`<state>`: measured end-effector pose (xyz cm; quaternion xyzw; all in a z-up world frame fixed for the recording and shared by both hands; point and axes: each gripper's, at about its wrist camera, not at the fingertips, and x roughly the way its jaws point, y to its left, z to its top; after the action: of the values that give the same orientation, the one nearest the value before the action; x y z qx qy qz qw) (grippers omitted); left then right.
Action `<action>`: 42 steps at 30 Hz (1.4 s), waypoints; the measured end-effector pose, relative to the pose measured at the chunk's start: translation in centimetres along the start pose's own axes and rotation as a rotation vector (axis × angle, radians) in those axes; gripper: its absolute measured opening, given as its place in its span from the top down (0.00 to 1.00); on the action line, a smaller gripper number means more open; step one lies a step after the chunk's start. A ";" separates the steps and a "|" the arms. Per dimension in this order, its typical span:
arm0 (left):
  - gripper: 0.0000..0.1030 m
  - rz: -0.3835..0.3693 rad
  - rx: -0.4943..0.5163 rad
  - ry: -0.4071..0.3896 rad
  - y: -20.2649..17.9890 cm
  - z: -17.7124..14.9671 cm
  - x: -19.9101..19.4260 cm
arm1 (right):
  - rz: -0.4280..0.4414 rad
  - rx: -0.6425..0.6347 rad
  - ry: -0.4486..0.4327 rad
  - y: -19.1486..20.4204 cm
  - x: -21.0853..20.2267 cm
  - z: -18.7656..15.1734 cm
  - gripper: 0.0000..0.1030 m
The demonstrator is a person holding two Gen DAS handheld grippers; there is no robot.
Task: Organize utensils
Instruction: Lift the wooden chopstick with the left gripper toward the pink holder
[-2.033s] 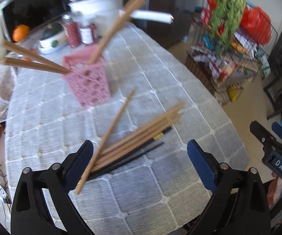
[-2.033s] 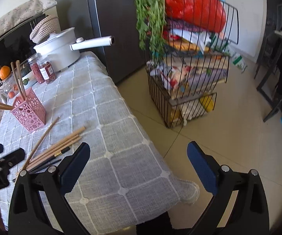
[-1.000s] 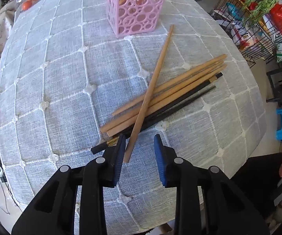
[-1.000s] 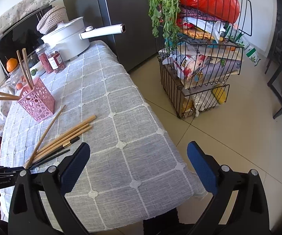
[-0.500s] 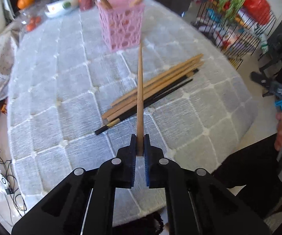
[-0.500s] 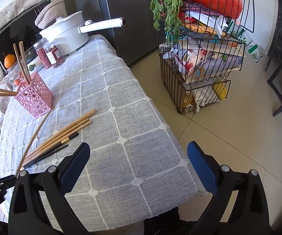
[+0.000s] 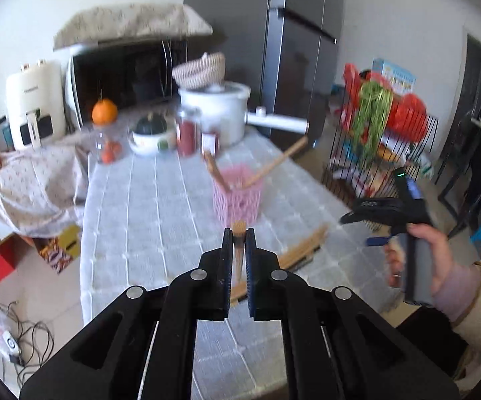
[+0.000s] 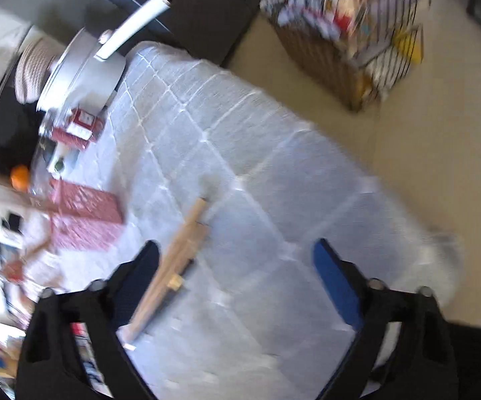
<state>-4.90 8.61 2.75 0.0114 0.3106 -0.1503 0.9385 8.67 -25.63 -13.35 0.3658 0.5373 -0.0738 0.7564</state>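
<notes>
While the left claw (image 7: 239,238) is clamped on one chopstick (image 7: 239,226), seen end-on between its pads, the pink holder (image 7: 237,200) stands just beyond its tips. Right claw (image 8: 235,260) has just been narrowing yet stays wide, nothing between its jaws; the chopstick pile (image 8: 177,253) lies by its left finger.

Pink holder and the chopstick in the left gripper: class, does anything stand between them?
Nothing visible: the chopstick, clamped in the left gripper, points at the pink holder over bare tablecloth.
</notes>
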 end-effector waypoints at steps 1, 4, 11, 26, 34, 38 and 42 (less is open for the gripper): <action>0.93 -0.004 -0.004 -0.019 0.1 0.3 -0.2 | -0.005 0.014 0.017 0.5 0.6 0.4 0.37; 0.93 -0.014 -0.017 -0.053 1.0 0.8 -0.8 | -0.052 0.035 0.060 2.2 2.7 1.6 0.53; 0.93 -0.026 -0.051 -0.080 3.0 0.9 -1.6 | -0.143 0.002 0.105 5.1 6.1 2.2 0.70; 0.93 -0.019 -0.115 -0.120 3.7 2.0 -3.4 | 0.026 -0.221 -0.149 8.1 -2.0 -0.5 0.87; 0.93 -0.031 -0.134 -0.141 2.4 5.3 -4.3 | 0.119 -0.500 -0.268 13.1 -13.1 -4.7 0.91; 0.94 -0.042 -0.142 -0.164 1.8 8.0 -4.6 | 0.145 -0.592 -0.299 15.1 -17.8 -5.0 0.92; 0.94 -0.052 -0.153 -0.185 1.4 10.9 -4.3 | 0.172 -0.637 -0.329 16.7 -21.6 -5.0 0.92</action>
<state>-1.40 9.89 13.94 -0.0824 0.2334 -0.1507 0.9571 4.41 -16.50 12.51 0.1391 0.3718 0.1030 0.9120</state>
